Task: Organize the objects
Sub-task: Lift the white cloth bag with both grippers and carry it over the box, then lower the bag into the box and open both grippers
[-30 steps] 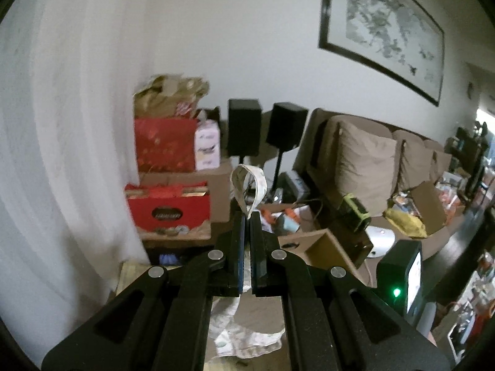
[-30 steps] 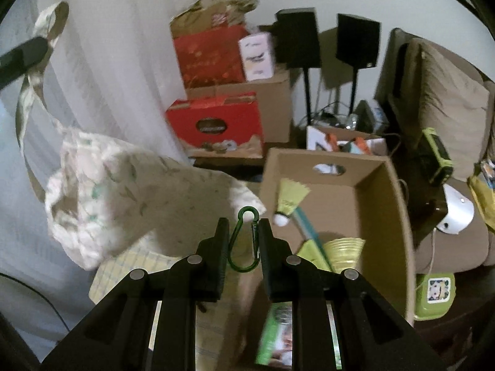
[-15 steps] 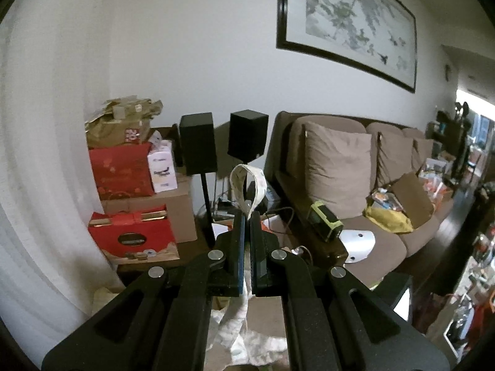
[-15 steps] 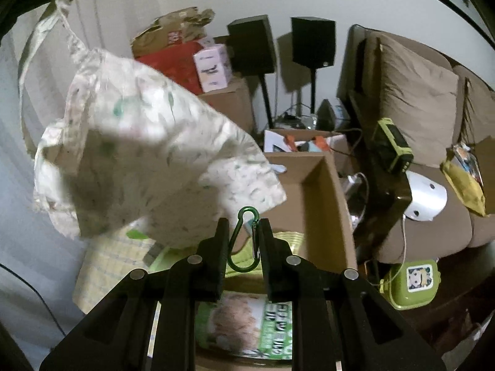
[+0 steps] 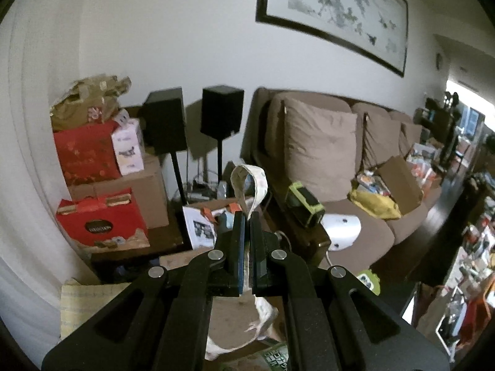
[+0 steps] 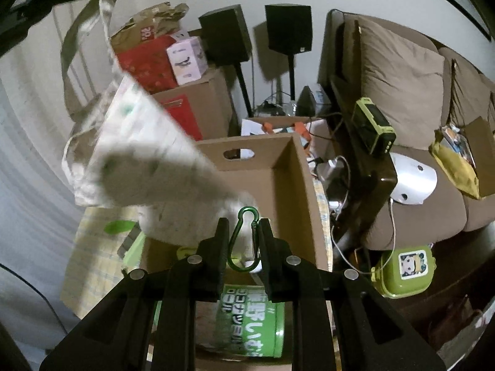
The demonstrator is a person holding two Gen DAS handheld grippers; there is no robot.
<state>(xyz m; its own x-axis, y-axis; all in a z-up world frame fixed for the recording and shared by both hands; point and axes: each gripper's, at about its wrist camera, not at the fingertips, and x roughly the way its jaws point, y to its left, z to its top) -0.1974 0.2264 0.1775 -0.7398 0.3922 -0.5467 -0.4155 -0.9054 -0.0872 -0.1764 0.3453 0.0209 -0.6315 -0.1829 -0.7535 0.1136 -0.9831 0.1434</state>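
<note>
My left gripper (image 5: 246, 216) is shut on the strap (image 5: 250, 182) of a pale printed cloth bag, and the strap loops up past the fingertips. In the right wrist view that cloth bag (image 6: 148, 160) hangs blurred over the left half of an open cardboard box (image 6: 297, 179), with the left gripper dark at the top left corner. My right gripper (image 6: 243, 222) is shut on a green carabiner (image 6: 244, 241) above the near end of the box. A green printed packet (image 6: 250, 324) lies in the box below the fingers. The bag hides the rest of the box's contents.
Red gift boxes (image 5: 99, 219) and a brown carton are stacked at the left by a white curtain. Two black speakers (image 5: 221, 111) stand on poles behind. A brown sofa (image 5: 340, 160) with cushions and clutter fills the right. A green lunch box (image 6: 405, 266) sits on the floor beside the cardboard box.
The cloth bag has swung to the right, from beside the box to over its open top. Both grippers have shifted sideways towards the sofa, each keeping its hold.
</note>
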